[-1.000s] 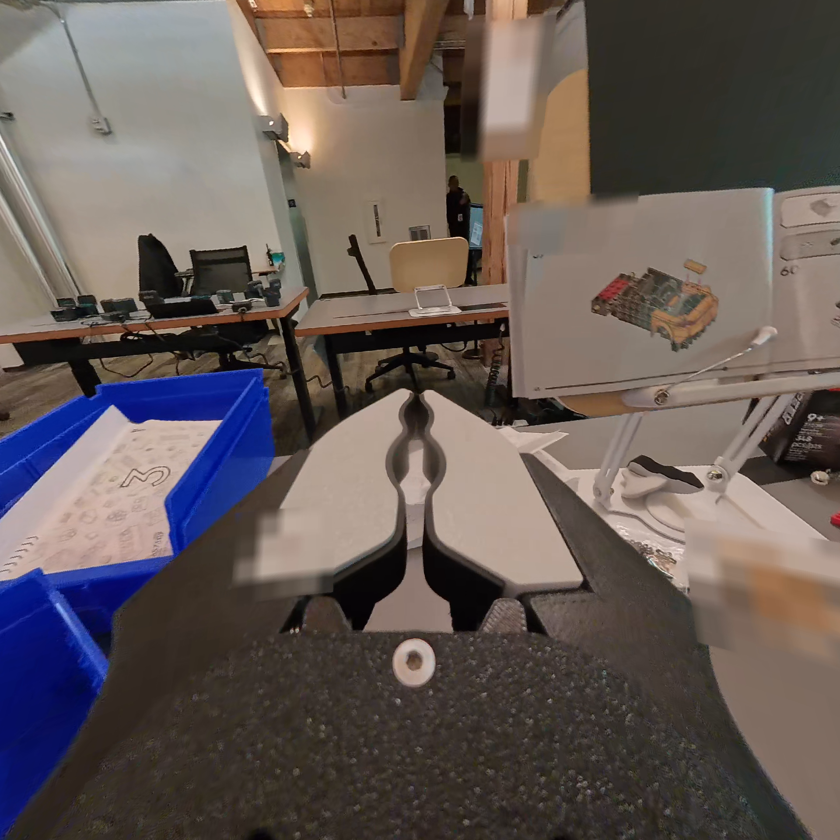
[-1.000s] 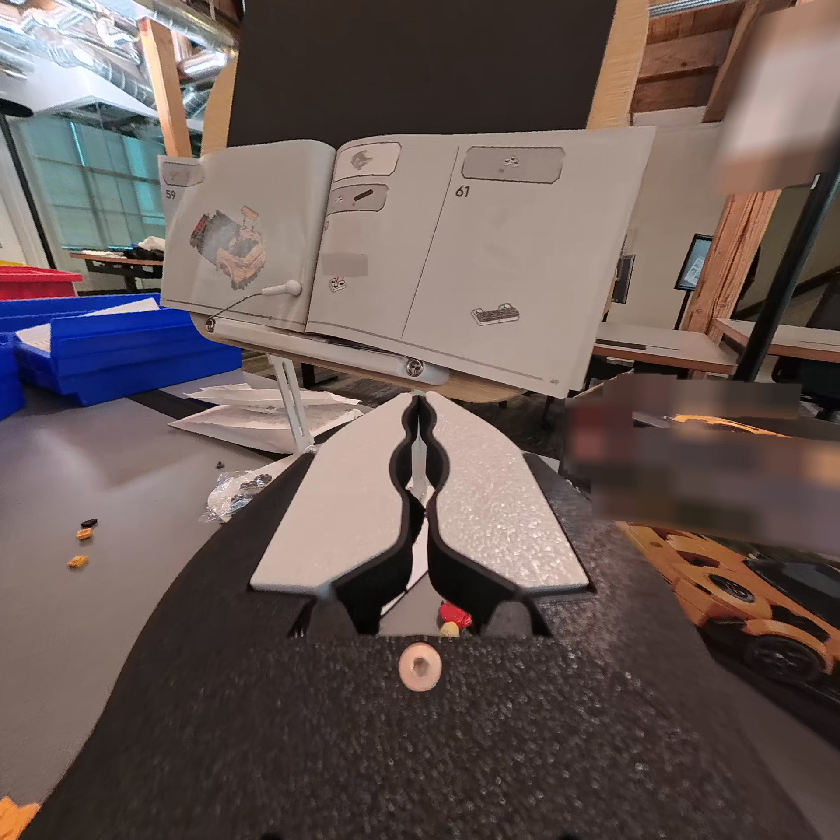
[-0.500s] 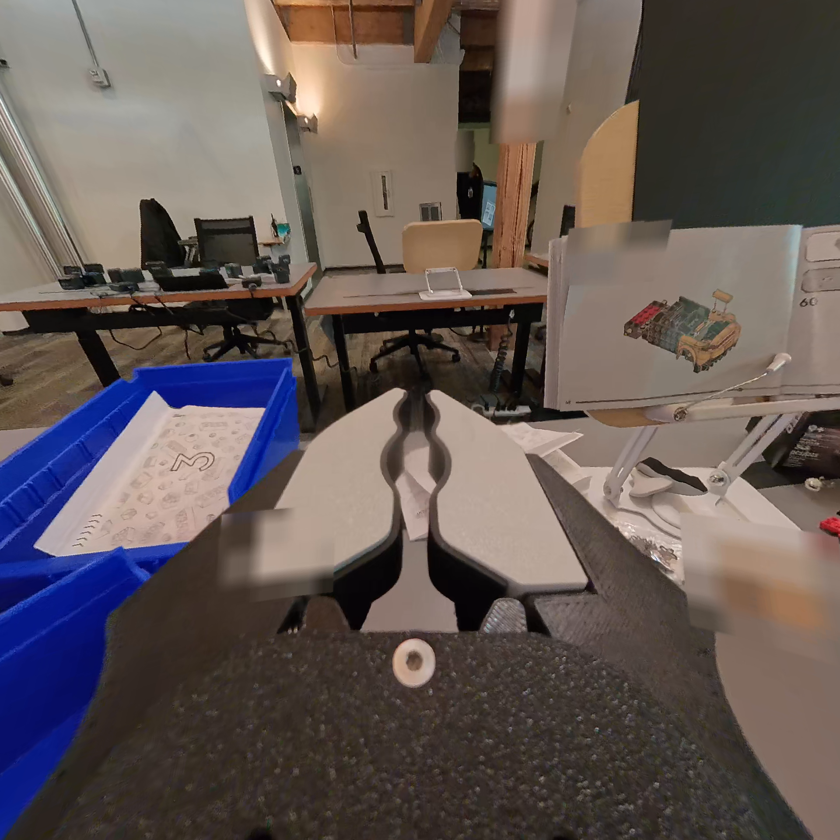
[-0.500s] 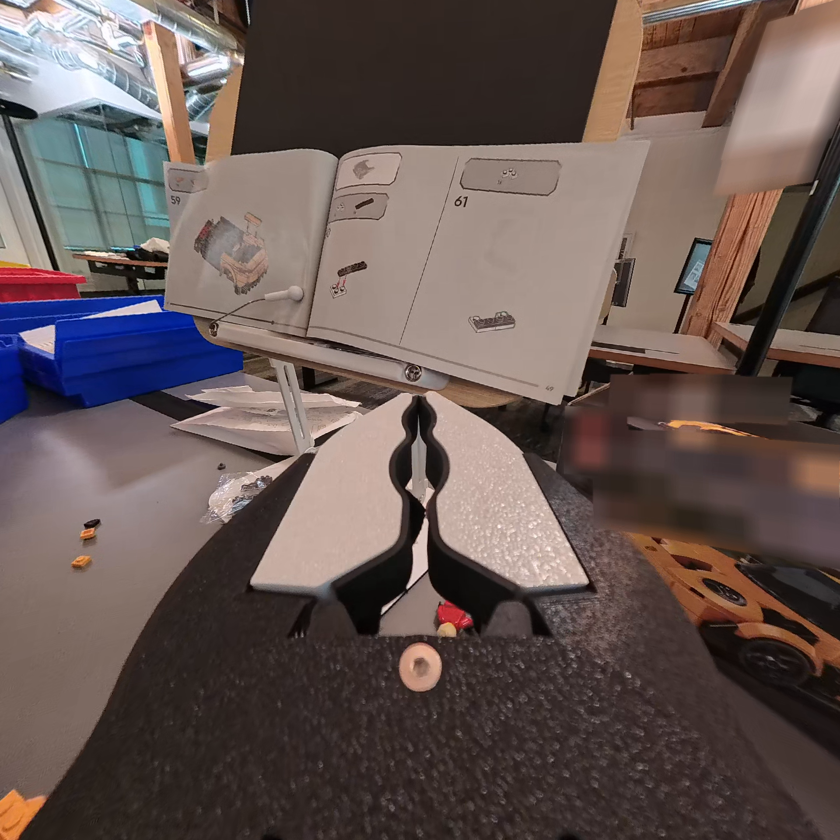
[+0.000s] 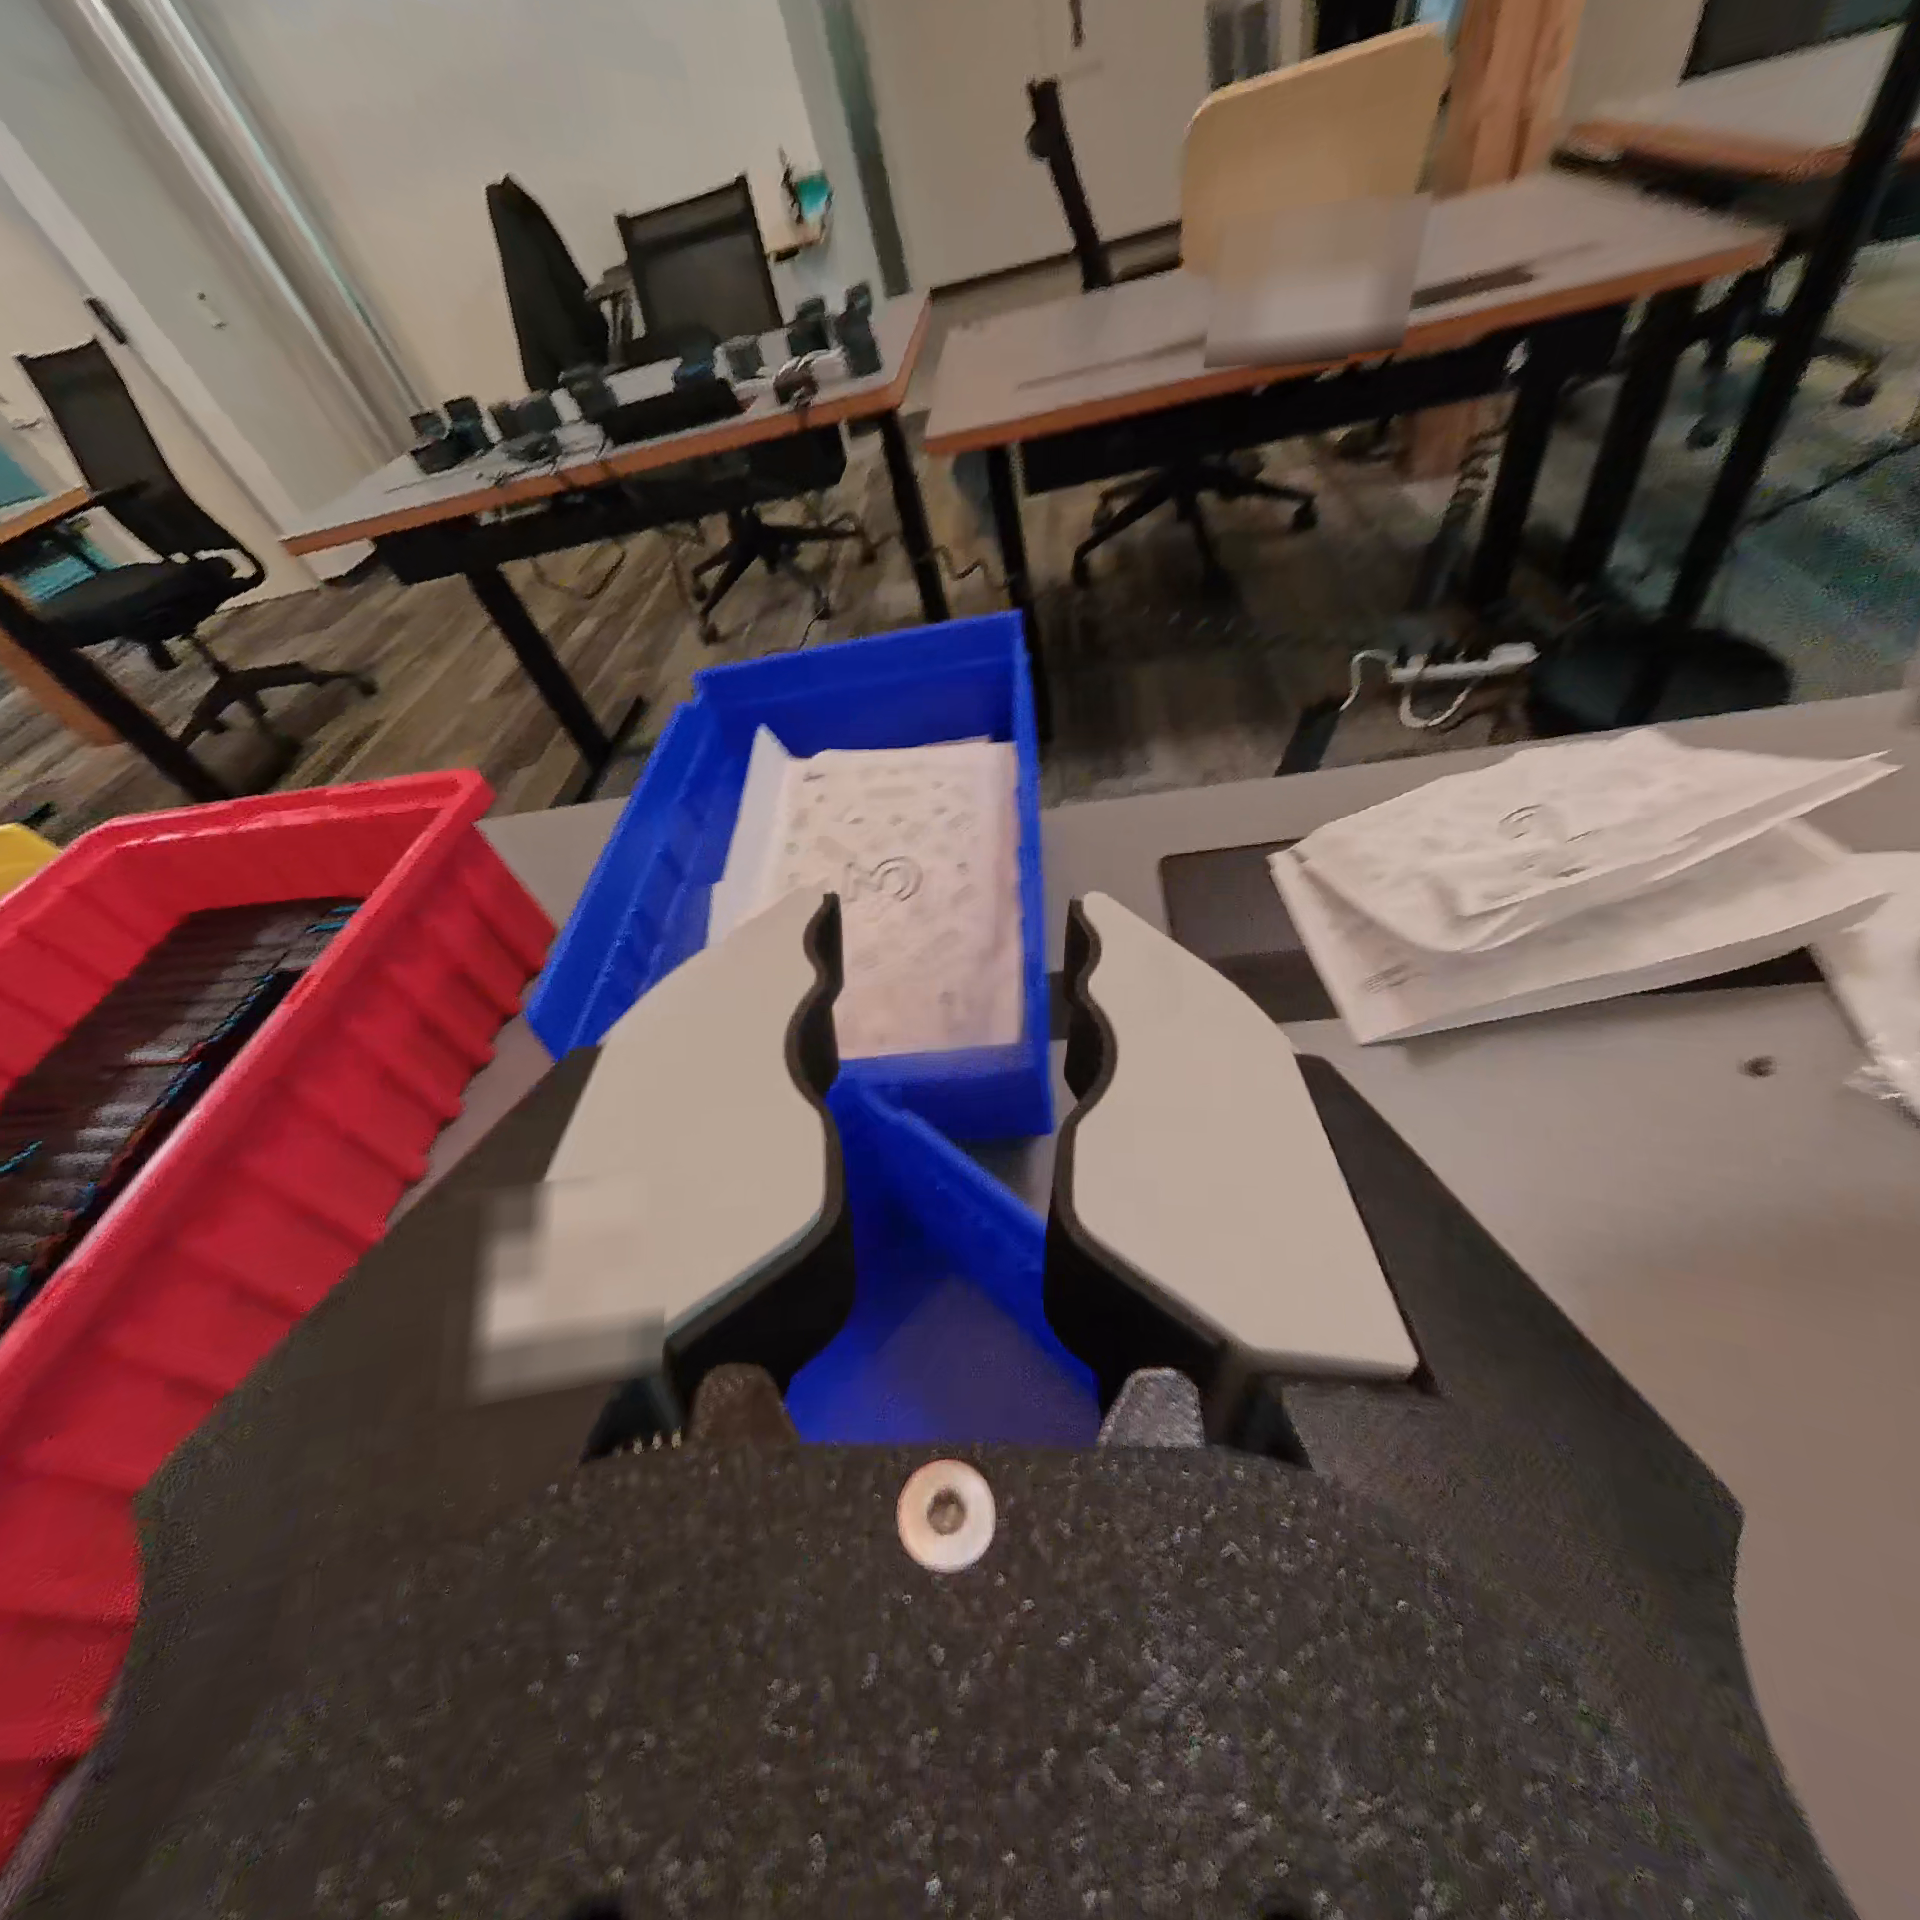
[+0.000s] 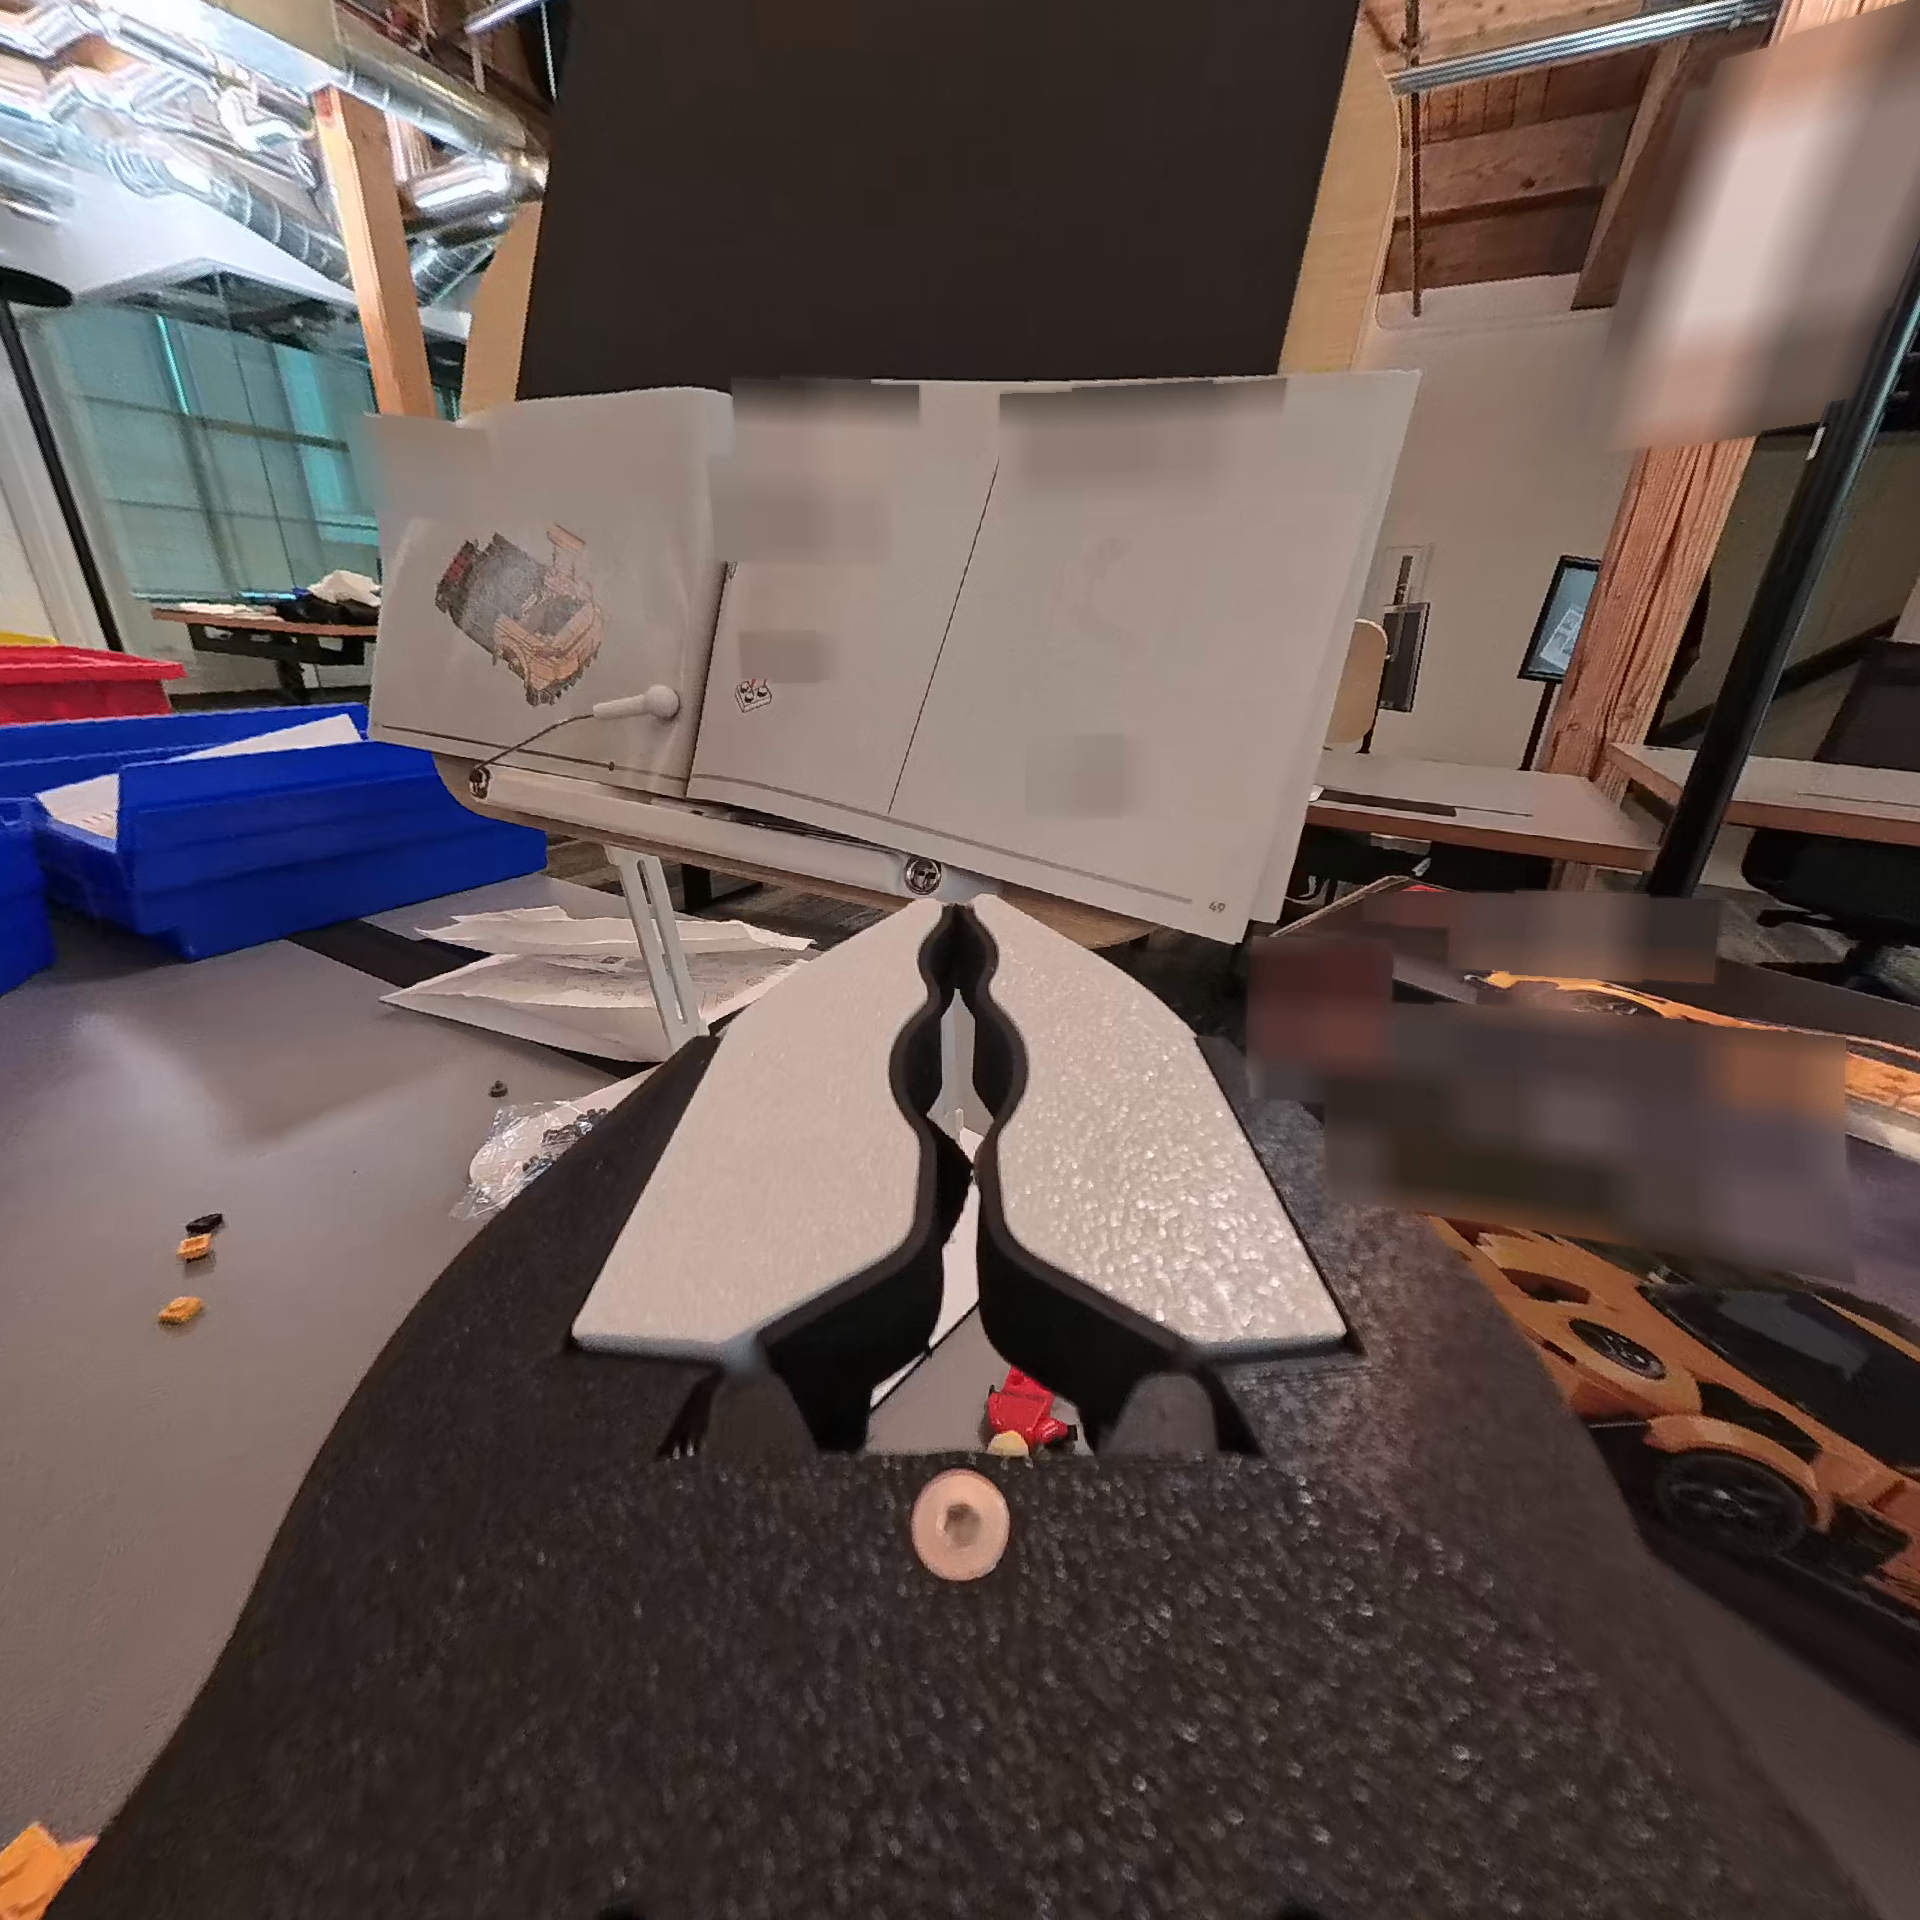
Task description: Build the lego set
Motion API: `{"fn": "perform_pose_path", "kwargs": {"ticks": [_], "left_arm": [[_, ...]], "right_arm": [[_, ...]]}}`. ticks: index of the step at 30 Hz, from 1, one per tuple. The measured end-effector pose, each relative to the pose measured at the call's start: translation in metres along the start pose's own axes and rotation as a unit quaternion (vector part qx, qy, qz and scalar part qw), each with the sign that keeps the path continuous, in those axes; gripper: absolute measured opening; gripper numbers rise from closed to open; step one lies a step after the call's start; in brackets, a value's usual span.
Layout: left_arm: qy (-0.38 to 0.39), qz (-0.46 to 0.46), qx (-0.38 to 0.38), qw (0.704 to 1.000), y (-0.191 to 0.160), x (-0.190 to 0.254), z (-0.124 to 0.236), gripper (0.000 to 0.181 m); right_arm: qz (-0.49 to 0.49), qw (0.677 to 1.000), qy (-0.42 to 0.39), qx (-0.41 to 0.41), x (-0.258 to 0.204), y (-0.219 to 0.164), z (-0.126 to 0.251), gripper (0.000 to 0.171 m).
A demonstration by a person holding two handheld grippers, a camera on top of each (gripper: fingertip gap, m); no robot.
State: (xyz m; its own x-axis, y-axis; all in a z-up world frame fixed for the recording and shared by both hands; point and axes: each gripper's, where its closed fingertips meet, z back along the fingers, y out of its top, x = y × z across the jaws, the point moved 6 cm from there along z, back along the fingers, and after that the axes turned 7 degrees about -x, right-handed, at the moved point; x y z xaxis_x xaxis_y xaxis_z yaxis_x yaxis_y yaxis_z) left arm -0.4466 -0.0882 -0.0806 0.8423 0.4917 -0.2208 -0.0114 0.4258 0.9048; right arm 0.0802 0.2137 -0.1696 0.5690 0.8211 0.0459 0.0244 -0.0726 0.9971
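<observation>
Fingers of left gripper are spread wide and empty above blue bin; right gripper is closed, empty.
Paper parts bag in that far bin is judged light and crushable, best pinched at its near edge.

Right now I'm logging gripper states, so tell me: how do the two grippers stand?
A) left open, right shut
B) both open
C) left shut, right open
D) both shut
A: the left gripper has a wide gap between its fingers, with a blue bin showing through, while the right gripper has its fingertips together.
</observation>
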Motion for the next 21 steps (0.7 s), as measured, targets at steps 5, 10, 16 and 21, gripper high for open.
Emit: {"fn": "perform_pose_path", "kwargs": {"ticks": [5, 10, 16, 21], "left_arm": [[0.028, -0.011, -0.055, 0.998, -0.025, -0.032, -0.021, 0.043], [0.045, 0.01, -0.092, 0.995, -0.052, -0.056, -0.034, 0.043], [0.048, 0.053, -0.132, 0.989, -0.077, -0.088, -0.044, 0.033], [0.019, 0.036, -0.155, 0.987, -0.086, -0.088, -0.054, 0.0]], "right_arm": [[0.001, 1.0, 0.001, 0.003, -0.001, 0.002, 0.001, 0.0], [0.002, 1.0, 0.002, 0.0, -0.001, 0.001, 0.001, 0.0], [0.004, 1.0, 0.004, -0.004, -0.002, 0.0, 0.0, 0.0], [0.007, 1.0, 0.005, -0.009, -0.003, -0.003, -0.001, 0.0]]}}
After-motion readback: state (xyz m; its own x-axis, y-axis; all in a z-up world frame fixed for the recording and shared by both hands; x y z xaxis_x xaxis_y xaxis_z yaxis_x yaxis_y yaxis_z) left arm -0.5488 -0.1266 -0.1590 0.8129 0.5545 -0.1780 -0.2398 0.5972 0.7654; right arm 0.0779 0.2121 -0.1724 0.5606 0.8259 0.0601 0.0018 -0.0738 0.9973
